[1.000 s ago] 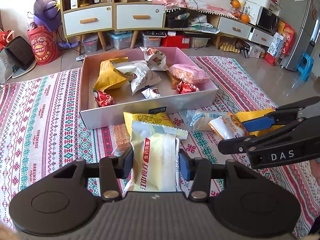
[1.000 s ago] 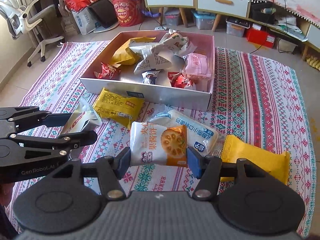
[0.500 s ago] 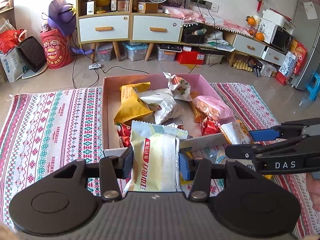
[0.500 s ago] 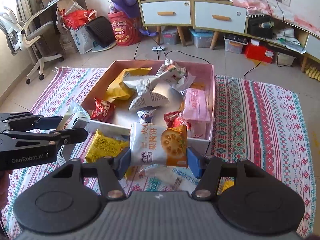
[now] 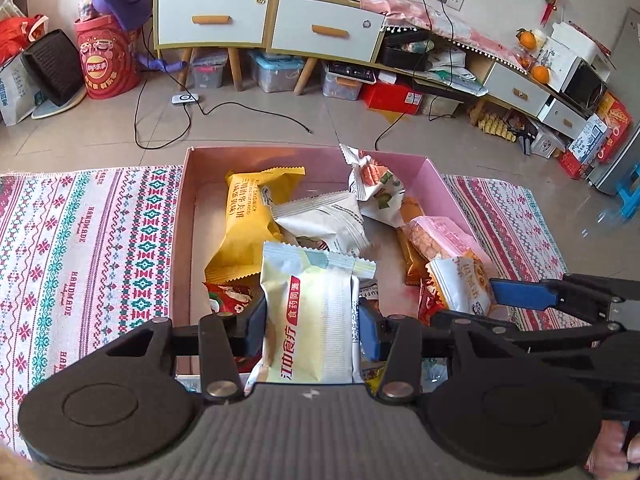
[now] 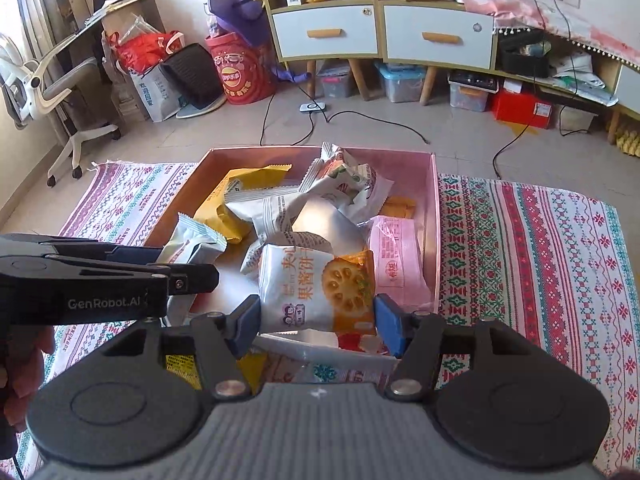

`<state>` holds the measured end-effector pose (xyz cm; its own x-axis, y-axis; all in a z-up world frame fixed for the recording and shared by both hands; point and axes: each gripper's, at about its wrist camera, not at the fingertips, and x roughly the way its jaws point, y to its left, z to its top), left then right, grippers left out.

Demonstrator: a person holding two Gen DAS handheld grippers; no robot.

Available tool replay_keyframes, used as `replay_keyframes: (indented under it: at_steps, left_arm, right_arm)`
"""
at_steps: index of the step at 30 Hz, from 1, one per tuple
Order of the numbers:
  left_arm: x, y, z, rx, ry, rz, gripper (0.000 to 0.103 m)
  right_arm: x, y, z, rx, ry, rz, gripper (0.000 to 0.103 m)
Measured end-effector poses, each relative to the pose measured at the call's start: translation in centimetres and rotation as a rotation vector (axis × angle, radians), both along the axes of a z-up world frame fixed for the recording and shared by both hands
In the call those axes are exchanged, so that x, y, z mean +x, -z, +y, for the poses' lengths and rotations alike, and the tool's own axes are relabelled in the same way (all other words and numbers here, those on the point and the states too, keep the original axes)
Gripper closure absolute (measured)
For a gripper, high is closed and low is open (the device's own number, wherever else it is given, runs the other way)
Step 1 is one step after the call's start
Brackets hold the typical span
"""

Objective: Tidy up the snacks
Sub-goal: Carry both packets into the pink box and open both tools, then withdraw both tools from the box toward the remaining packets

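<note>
My left gripper (image 5: 312, 328) is shut on a pale yellow snack packet (image 5: 312, 320) and holds it above the near left part of the pink box (image 5: 180, 216). My right gripper (image 6: 316, 320) is shut on a white and orange biscuit packet (image 6: 316, 288) and holds it above the box's near edge (image 6: 436, 240). The box holds several snack packets: a yellow one (image 5: 244, 216), white ones (image 5: 324, 220) and a pink one (image 6: 396, 256). Each gripper shows in the other's view, the right gripper (image 5: 496, 294) on the right and the left gripper (image 6: 192, 264) on the left.
The box sits on a patterned cloth (image 5: 80, 248) on the floor. Loose packets lie under my right gripper, one yellow (image 6: 180, 364). Cabinets (image 5: 272, 24), storage bins, cables (image 5: 160, 120) and a red bucket (image 5: 104, 64) stand behind. An office chair (image 6: 48, 92) is far left.
Both grippers have risen and moved forward with their packets, from above the cloth in front of the box to above the box.
</note>
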<state>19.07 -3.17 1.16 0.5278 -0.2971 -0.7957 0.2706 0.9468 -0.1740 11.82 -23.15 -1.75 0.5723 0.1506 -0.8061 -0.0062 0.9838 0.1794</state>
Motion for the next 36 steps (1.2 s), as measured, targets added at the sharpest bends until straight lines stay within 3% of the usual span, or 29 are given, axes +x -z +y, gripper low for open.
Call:
replay_keyframes:
  at_steps: [7,12,14,21,36]
  left_arm:
    - [1.5,0.8,-0.1,-0.009,-0.031,0.056,0.050]
    - [2.2,1.3,0.1,-0.046,-0.049,0.074,0.049]
    - [2.4,1.4,0.2,-0.053,-0.051,0.071,0.046]
    - [2.2,0.8,0.4,-0.063,-0.052,0.039,0.020]
    - [-1.0,-0.9,0.3,-0.039,-0.003,0.006,0.010]
  right_arm:
    - [0.4,0.1,0.3,-0.020,-0.009,0.001,0.043]
    - [0.5,0.0,0.2,-0.037,-0.005,-0.013,0.035]
    - [0.5,-0.1,0.2,-0.042,-0.005,-0.013,0.031]
    - [0.3,-0.3,-0.1,-0.033,0.003,-0.022,0.020]
    - [-2.1,-1.9,0.1,-0.046,-0.014,-0.026,0.011]
